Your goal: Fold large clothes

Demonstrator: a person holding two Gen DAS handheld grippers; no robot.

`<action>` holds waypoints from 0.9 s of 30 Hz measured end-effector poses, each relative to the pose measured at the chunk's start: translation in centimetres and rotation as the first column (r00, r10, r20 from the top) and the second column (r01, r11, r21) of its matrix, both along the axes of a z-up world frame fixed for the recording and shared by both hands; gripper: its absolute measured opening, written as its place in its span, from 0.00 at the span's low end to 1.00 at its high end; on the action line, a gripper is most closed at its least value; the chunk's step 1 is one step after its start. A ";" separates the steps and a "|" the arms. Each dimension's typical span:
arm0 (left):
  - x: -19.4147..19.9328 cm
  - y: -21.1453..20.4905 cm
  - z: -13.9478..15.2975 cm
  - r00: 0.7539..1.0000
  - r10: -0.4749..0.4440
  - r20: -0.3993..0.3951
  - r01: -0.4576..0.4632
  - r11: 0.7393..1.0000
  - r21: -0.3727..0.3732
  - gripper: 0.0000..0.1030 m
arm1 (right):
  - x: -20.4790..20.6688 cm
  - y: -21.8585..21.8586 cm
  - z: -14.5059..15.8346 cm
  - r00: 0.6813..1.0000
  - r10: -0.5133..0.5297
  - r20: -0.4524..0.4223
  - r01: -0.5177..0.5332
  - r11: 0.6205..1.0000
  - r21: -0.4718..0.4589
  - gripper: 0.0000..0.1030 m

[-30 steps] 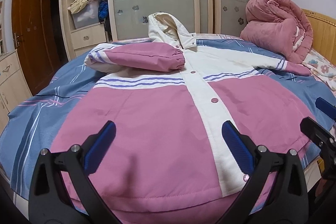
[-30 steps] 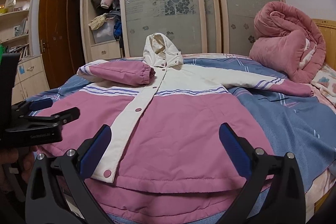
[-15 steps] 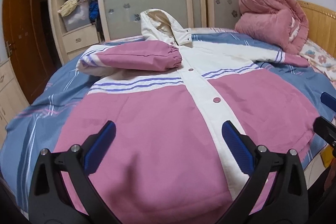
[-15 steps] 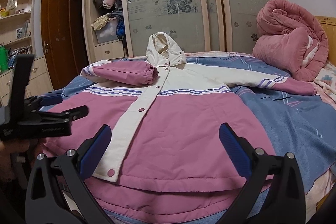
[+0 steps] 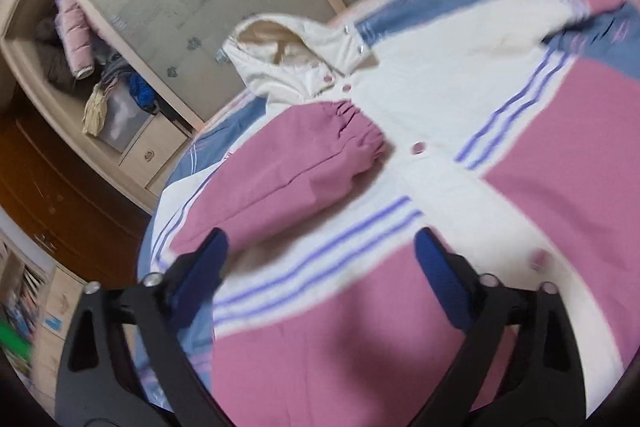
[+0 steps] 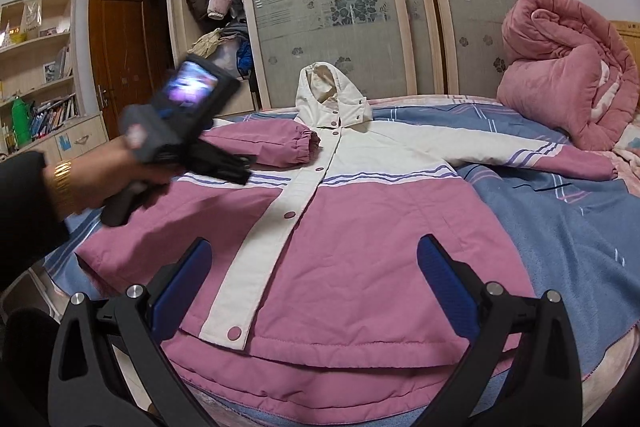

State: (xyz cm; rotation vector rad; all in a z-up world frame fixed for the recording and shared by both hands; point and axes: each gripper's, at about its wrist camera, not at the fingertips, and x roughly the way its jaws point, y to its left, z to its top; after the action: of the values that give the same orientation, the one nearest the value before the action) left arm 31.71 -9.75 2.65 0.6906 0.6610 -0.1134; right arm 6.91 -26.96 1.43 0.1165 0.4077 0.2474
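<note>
A pink and cream hooded jacket (image 6: 360, 235) lies face up on the bed, buttoned, hood (image 6: 326, 93) toward the wardrobe. Its left sleeve (image 6: 264, 145) is folded across the chest; its right sleeve (image 6: 532, 157) stretches out over the blanket. In the left wrist view the jacket (image 5: 460, 187) fills the frame, tilted. My left gripper (image 5: 320, 267) is open and empty above the striped band near the folded sleeve (image 5: 288, 179); it also shows in the right wrist view (image 6: 236, 167), held in a hand. My right gripper (image 6: 314, 287) is open and empty above the hem.
A blue striped blanket (image 6: 568, 227) covers the bed. A rolled pink quilt (image 6: 568, 75) sits at the back right by the headboard. A wardrobe with frosted sliding doors (image 6: 328, 7) and an open shelf of clothes stands behind. A wooden door (image 6: 120, 59) and bookshelves are at the left.
My left gripper has moved forward and up over the jacket toward the folded sleeve and rolled to a tilt. My right gripper has hardly moved.
</note>
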 end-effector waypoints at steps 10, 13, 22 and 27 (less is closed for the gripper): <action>9.9 -3.0 -4.3 0.986 0.070 -0.153 -0.063 0.997 0.048 0.82 | 1.4 0.2 0.1 0.999 0.030 -0.026 -0.030 0.999 0.032 0.99; 11.4 -3.0 -4.7 0.980 0.104 -0.168 -0.100 0.994 0.032 0.35 | 1.7 0.3 0.1 0.999 0.037 -0.032 -0.036 0.999 0.033 0.99; 14.8 -4.5 2.2 0.978 0.150 -0.142 -0.197 0.884 -0.424 0.13 | 2.7 0.6 0.0 0.997 0.063 -0.049 -0.060 0.997 0.057 0.99; 15.6 -10.9 4.6 0.992 0.055 -0.109 -0.110 0.789 -0.604 0.13 | 3.6 1.2 -0.2 0.994 0.083 -0.073 -0.078 0.995 0.062 0.99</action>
State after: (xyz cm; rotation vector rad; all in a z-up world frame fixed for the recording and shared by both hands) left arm 47.34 -20.61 7.28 0.0258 0.6860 -0.2641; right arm 10.53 -25.80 1.20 0.1683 0.4805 0.3356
